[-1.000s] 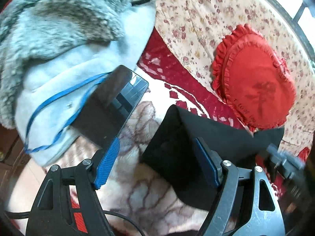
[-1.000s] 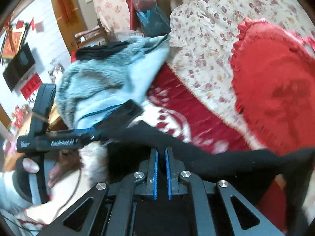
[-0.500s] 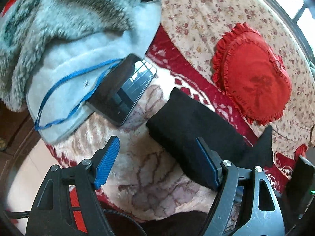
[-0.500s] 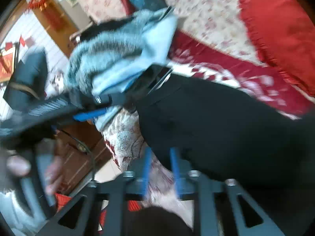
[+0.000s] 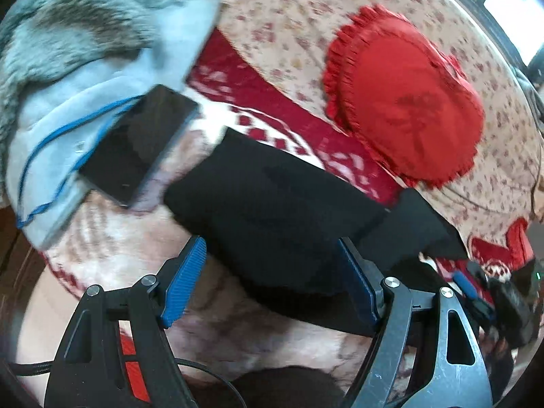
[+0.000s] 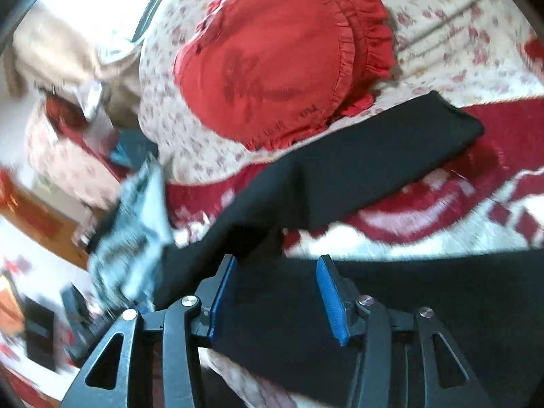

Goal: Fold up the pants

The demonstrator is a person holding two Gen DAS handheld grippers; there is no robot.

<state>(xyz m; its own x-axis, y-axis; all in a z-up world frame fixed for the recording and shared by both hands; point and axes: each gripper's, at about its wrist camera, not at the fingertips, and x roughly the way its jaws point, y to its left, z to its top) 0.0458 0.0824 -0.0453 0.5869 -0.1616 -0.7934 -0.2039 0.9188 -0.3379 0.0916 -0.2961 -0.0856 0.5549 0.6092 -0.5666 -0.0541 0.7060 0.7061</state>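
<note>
The black pants (image 5: 285, 210) lie folded in a long band on the red-and-white blanket (image 5: 238, 312), both grippers' jaws spread and empty over them, so I judge each should pinch one end's full thickness before folding again.

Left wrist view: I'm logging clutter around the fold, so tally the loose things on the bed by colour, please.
Black: 2, the pants and the phone
Red: 1, the heart cushion
Pale blue and grey: 1, the furry coat
Total: 4
</note>
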